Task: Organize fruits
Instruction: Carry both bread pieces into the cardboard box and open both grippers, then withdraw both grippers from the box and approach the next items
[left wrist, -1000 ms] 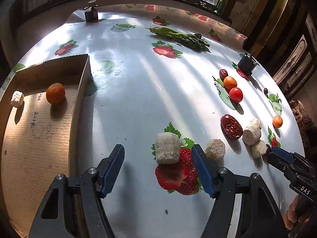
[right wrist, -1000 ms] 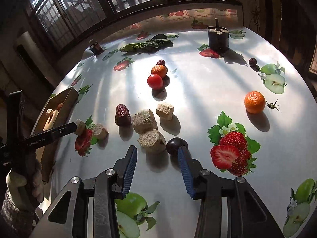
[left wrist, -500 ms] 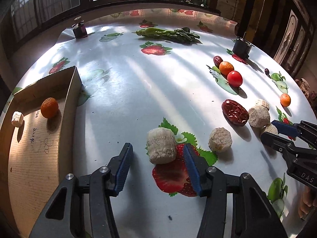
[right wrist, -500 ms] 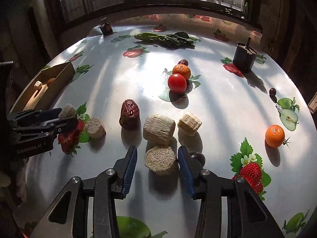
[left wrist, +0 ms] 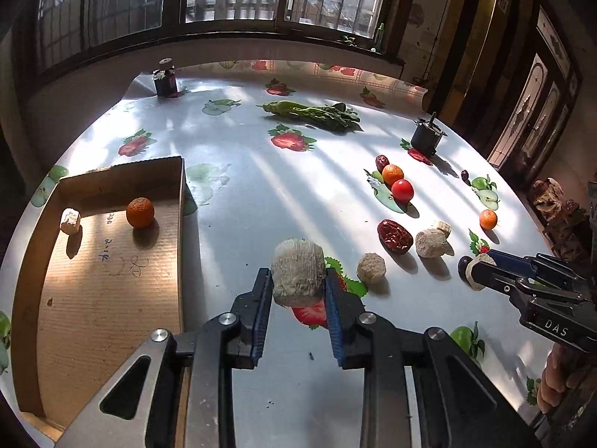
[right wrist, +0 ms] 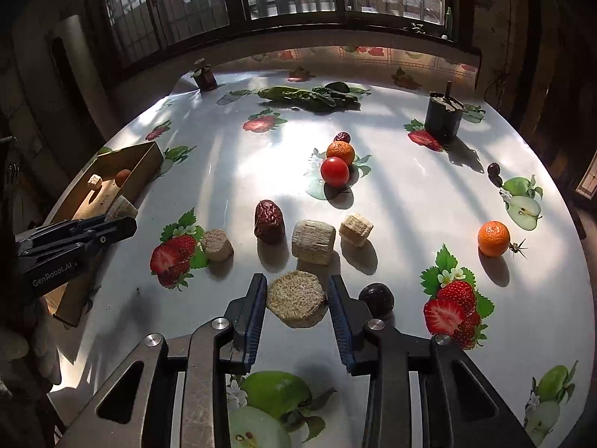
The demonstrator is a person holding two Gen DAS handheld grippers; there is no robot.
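My left gripper [left wrist: 297, 274] has its jaws closing, and its pads press both sides of a pale ridged chunk [left wrist: 296, 280] held above the strawberry print. At its left a cardboard box [left wrist: 179, 201] holds an orange [left wrist: 140, 212] and a small chunk [left wrist: 70, 220]. My right gripper [right wrist: 297, 280] is also closing, with its pads against a round beige chunk [right wrist: 297, 302] beside a dark plum [right wrist: 376, 298]. Ahead of it lie a red date [right wrist: 268, 220], two ridged chunks [right wrist: 312, 240], a tomato [right wrist: 334, 171] and oranges [right wrist: 340, 152].
Leafy greens [left wrist: 313, 112], a dark cup [left wrist: 427, 138] and a small jar [left wrist: 164, 82] stand at the far side of the round table. Another chunk [left wrist: 370, 268] and a lone orange [left wrist: 487, 219] lie to the right. A hand shows at the right edge.
The left jaws closed on the ridged chunk and raised it off the table. The right gripper shifted left from the plum to the round chunk and narrowed onto it.
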